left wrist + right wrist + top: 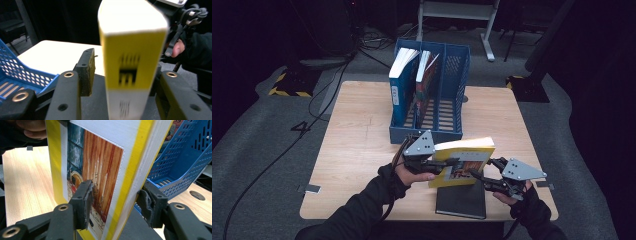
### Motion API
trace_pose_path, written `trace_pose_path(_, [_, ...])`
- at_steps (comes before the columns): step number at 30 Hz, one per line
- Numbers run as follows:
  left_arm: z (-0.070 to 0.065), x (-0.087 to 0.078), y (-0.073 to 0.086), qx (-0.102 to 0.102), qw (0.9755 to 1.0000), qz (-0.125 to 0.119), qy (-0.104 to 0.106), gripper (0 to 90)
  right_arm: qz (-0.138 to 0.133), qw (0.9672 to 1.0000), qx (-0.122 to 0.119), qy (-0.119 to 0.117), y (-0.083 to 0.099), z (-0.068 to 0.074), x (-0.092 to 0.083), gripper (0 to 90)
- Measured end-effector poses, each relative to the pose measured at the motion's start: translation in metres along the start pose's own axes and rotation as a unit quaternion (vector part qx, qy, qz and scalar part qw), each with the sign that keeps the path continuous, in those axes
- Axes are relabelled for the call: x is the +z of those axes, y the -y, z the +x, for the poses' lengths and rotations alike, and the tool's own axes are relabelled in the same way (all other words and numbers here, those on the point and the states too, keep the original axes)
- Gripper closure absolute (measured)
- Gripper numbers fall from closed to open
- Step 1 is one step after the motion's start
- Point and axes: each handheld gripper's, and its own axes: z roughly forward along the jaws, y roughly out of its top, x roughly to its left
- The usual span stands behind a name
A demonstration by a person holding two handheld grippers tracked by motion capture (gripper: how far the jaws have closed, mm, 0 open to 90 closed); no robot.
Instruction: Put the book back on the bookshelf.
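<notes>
While its spine lettering blurs unreadable, right fingers (113, 202) grasp the yellow book (100, 170); left fingers (122, 75) released.

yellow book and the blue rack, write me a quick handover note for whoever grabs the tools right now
Right tool: shut on the yellow book, pads on cover and back.
Left tool: jaws straddle the book's spine; one pad stands clear of it, so count it open.
Yellow book: upright, lifted over a dark book lying flat at the near table edge.
Blue rack: two books stand in its left slots; right slot free.
Left: carry the yellow book into the rack, probably the dark book after.
</notes>
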Motion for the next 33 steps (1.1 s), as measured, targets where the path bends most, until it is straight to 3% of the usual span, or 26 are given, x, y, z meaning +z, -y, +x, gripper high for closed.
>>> trace_pose_path(5, [0.001, 0.003, -0.009, 0.004, 0.9999, 0.003, 0.009, 55.3, 0.001, 1.0000, -0.001, -0.002, 0.000, 0.000, 0.000, 48.0])
trace_pose_path(12, [0.001, 0.006, -0.017, 0.013, 0.9996, 0.008, 0.023, 69.4, 0.003, 1.0000, 0.001, -0.001, 0.000, 0.000, -0.001, 47.8])
trace_pose_path(19, [0.003, 0.006, -0.018, 0.002, 0.9993, 0.010, 0.037, 74.3, 0.008, 1.0000, 0.001, -0.002, 0.001, -0.002, -0.001, 46.1])
trace_pose_path(25, [0.006, 0.006, -0.018, -0.011, 0.9995, 0.008, 0.028, 74.7, 0.016, 0.9999, 0.007, 0.003, 0.004, -0.007, -0.006, 42.0])
trace_pose_path(31, [0.009, 0.005, -0.017, -0.015, 0.9999, 0.004, 0.006, 75.0, 0.042, 0.9990, 0.007, 0.016, 0.015, -0.022, -0.012, 35.7])
trace_pose_path(33, [0.012, 0.004, -0.017, -0.020, 0.9998, 0.002, -0.002, 75.1, 0.063, 0.9973, 0.003, 0.036, 0.024, -0.029, -0.011, 34.5])
